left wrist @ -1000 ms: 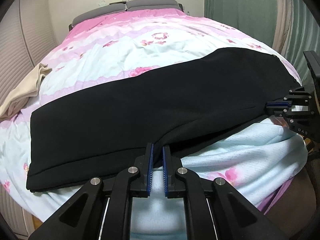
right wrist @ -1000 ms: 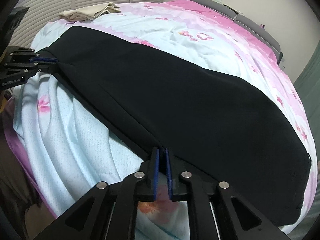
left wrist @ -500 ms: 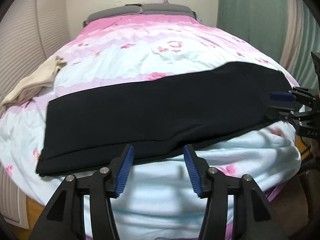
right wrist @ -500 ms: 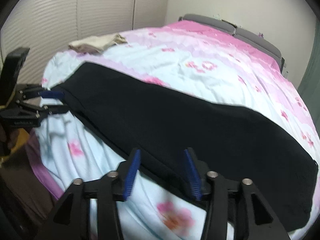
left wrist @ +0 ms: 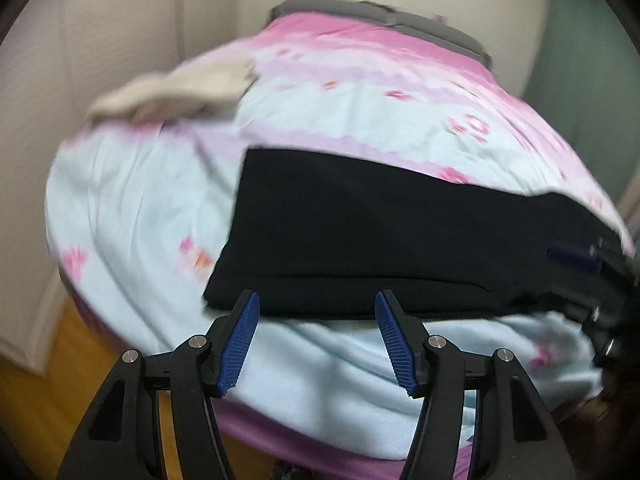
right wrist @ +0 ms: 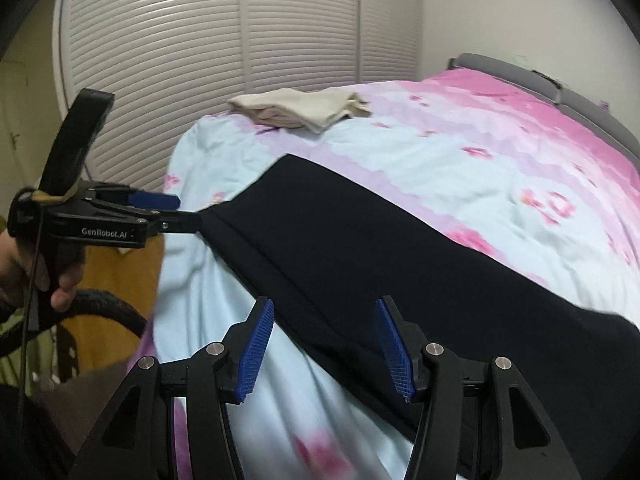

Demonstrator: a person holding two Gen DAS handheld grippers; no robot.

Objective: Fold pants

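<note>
pants flat on bed, louvered doors only behind right tongs

We count one pair of black pants on one bed with a single pink and pale-blue floral cover. At the far left lies one beige folded cloth. We see two grippers: the left gripper and the right gripper, each with two blue-padded fingers. One grey headboard stands at the far end.
</note>
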